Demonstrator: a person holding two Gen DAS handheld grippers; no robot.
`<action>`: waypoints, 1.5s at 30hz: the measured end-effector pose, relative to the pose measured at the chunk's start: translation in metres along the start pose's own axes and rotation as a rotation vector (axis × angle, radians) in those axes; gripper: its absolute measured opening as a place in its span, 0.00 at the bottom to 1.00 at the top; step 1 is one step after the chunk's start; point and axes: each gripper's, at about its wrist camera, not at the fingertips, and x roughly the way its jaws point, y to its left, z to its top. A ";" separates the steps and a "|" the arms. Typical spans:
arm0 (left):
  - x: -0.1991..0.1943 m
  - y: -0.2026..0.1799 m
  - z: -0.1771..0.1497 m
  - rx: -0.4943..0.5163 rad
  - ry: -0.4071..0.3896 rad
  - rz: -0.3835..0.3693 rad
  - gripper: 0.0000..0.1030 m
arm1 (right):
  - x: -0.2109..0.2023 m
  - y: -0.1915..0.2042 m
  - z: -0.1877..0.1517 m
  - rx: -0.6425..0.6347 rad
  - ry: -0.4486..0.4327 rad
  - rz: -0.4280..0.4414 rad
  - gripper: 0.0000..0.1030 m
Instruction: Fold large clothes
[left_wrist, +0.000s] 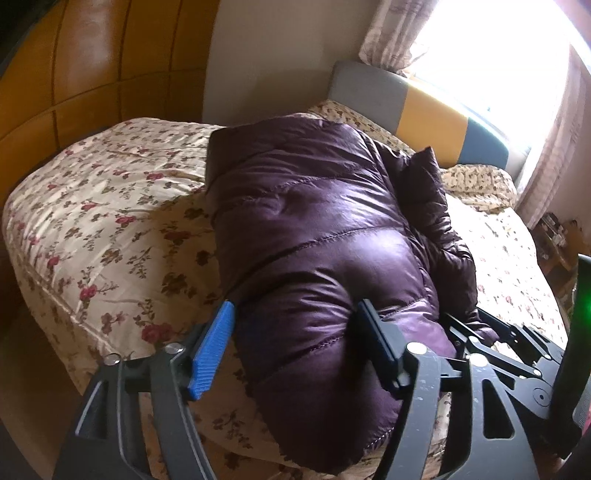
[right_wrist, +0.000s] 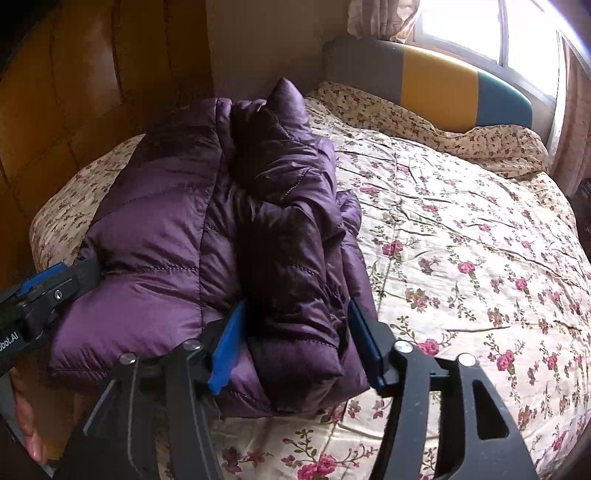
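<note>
Two grippers sit at the near edge of one purple down jacket (left_wrist: 317, 236), which lies folded into a long bundle on the bed (right_wrist: 461, 229), over the floral quilt (left_wrist: 103, 206)

Left gripper (left_wrist: 295, 343): jaws stand fairly wide, straddling the near left end of the bundle. Blue left pad is clear of the fabric; the right finger lies on top of the puffed panel rather than pinching it. Nothing clamped that I can see. No earlier frame to compare

Right gripper (right_wrist: 295, 339): jaws likewise apart, either side of the darker folded-in strip, probably a sleeve or front panel laid along the body. Left pad touches or nearly touches the fabric, right pad shows a gap. Reads as not gripping

Why so placed, as judgement: both tools point down at the same near hem, side by side, which suits either letting go after a lengthwise fold or setting up to lift that hem and carry it toward the headboard (right_wrist: 439, 81) for a crosswise fold. Bundle runs lengthwise away from the person, collar end far, so a halving fold is the plausible remaining step

Handling note: slick, air-filled shell; expect it to spring open and slide on the quilt unless pinched deep

Jacket sits on the left half of the bed, right half bare quilt
</note>
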 end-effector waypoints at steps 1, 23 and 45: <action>-0.002 0.001 0.000 -0.005 -0.002 0.002 0.68 | -0.002 0.000 0.000 0.001 -0.002 -0.002 0.59; -0.063 0.010 -0.009 -0.052 -0.100 0.125 0.94 | -0.062 0.025 -0.005 -0.049 -0.037 -0.088 0.86; -0.080 -0.006 -0.013 0.009 -0.124 0.247 0.96 | -0.066 0.042 -0.014 -0.086 -0.056 -0.085 0.92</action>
